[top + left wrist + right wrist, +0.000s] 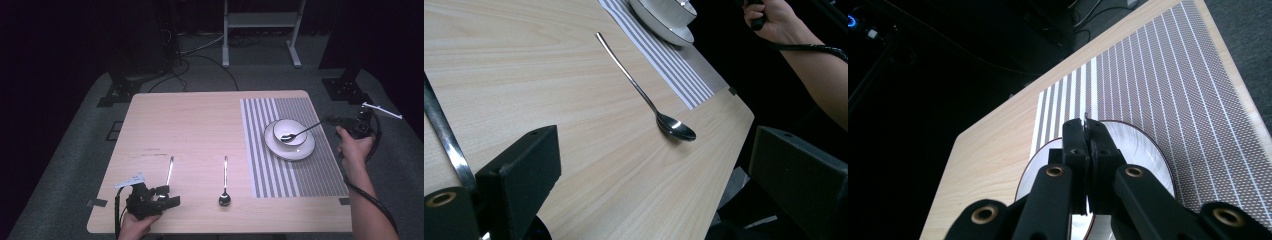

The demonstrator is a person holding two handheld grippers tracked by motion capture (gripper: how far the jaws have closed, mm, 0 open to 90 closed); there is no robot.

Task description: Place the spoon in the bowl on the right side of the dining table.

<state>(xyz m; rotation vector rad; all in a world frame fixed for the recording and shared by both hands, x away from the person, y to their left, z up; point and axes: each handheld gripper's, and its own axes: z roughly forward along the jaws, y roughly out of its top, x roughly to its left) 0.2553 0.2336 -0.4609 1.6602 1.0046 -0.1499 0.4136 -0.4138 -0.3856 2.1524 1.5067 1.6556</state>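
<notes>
Dim room, lit table

Grey carpet [75,150] underneath; a white metal stand [261,25] and black cables [200,55] sit in the dark beyond the wooden table [190,125].

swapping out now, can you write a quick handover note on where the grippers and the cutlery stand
Right gripper: jaws shut on the handle of a spoon whose head lies in the bowl on the plate, over the striped placemat.
Left gripper: jaws open, low at the table's near left corner, beside a utensil lying there, not gripped.
A second spoon lies loose mid-table.
Done: one spoon at the bowl. Left: probably the two loose pieces.
</notes>
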